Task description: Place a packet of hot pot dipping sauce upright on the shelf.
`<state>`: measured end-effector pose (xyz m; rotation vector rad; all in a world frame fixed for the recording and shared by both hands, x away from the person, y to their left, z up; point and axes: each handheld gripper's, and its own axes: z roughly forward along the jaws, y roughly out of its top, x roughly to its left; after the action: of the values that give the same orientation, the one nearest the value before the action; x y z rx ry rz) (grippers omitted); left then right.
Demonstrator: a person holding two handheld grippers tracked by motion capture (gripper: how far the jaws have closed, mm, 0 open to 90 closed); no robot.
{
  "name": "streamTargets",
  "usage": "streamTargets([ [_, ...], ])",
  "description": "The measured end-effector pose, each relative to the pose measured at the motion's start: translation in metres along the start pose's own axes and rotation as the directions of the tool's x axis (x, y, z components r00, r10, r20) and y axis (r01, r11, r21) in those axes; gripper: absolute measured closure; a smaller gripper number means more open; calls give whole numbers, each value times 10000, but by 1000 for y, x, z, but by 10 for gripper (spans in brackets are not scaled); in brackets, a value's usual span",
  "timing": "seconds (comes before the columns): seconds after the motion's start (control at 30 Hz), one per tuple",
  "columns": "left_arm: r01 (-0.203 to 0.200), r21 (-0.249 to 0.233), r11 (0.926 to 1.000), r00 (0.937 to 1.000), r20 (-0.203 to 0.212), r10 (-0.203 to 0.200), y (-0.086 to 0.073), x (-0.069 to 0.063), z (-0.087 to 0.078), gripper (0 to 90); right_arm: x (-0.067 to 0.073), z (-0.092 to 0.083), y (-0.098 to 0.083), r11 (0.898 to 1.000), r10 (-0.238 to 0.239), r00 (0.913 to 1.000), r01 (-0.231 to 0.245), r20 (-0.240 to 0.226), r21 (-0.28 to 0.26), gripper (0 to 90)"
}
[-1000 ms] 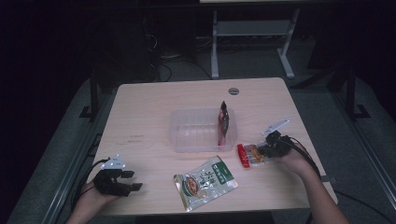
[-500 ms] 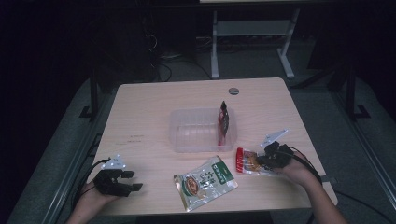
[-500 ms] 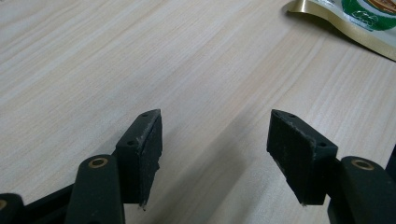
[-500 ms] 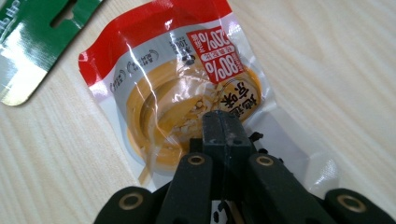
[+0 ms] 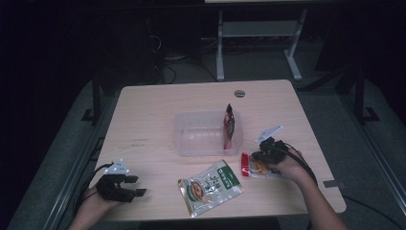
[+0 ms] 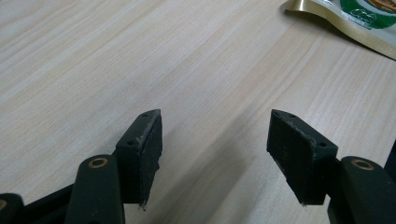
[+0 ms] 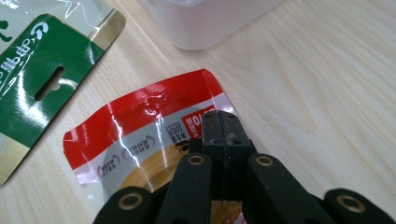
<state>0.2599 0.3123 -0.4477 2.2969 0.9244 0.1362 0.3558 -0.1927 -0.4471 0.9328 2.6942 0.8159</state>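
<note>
Now my right hand-held gripper is clamped together over the red packet on the counter; my left hand-held gripper gapes wide, holding nothing.

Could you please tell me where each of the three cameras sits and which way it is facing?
High view: above the person's side, looking forward and down on the table; both forearms and each hand-held gripper enter from below.
Left gripper view: rides the left hand-held gripper, looking along its open jaws at bare wood.
Right gripper view: rides the right hand-held gripper, jaws together over the red packet.
Shared: the green packet shows in all three, the clear container in two.
</note>
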Motion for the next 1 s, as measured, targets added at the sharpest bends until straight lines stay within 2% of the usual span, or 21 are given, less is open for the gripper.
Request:
streamTargets([
  [0.07, -5, 9, 10000, 10000, -3, 5, 0, 0, 0, 354, 0, 2, -1, 10000, 4, 9999, -4, -149, 16, 900],
  [0.1, -24, 21, 10000, 10000, 9, 24, 1, 0, 1, 354, 1, 2, -3, 10000, 25, 9991, -27, -431, -41, 900],
  [0.13, -74, 37, 10000, 10000, 18, 74, 1, 0, 1, 354, 1, 2, -3, 10000, 25, 9991, -27, -431, -41, 900],
  [0.2, -23, -15, 10000, 10000, 34, 23, 1, -2, 1, 353, 5, 2, -3, 9999, -123, 9975, 119, -689, -73, 900],
  [0.3, -79, -9, 10000, 10000, 32, 79, 1, -2, 1, 354, 15, 2, -4, 9996, -289, 9968, 285, -744, -65, 900],
  [0.37, -70, -14, 10000, 10000, -5, 70, 1, -2, 0, 354, 20, -1, -4, 9990, -437, 9974, 429, -575, -160, 900],
  [0.47, -78, -41, 10000, 10000, 0, 78, 1, -1, -2, 354, 19, -10, -7, 9990, -339, 9980, 323, -530, -300, 900],
  [0.5, -58, -59, 10000, 10000, 8, 58, 0, -2, -2, 354, 18, -18, -12, 9990, -247, 9990, 234, -363, -372, 900],
  [0.57, -34, -60, 10000, 10000, 27, 34, 0, -1, -1, 353, 16, -21, -16, 9991, -198, 9995, 189, -255, -370, 900],
  [0.67, -39, -32, 10000, 10000, 36, 39, 0, -1, -1, 354, 10, -27, -29, 9999, 31, 10000, -32, -76, -99, 900],
  [0.7, -89, -45, 10000, 10000, 30, 89, 1, -1, -1, 354, 8, -25, -33, 9998, 60, 10000, -60, -27, 183, 900],
  [0.87, -185, -119, 9998, 9998, 73, 186, 2, -4, -1, 353, 9, -18, -29, 9999, 61, 9995, -57, -303, 114, 900],
  [0.9, -63, -288, 9996, 9998, 175, 68, 3, -5, -1, 354, 10, -17, -28, 9999, 51, 9993, -47, -357, 95, 900],
  [1.0, -156, -497, 9986, 9995, 261, 169, 7, -10, -3, 354, 17, -12, -23, 9999, -97, 9981, 100, -612, 48, 900],
])
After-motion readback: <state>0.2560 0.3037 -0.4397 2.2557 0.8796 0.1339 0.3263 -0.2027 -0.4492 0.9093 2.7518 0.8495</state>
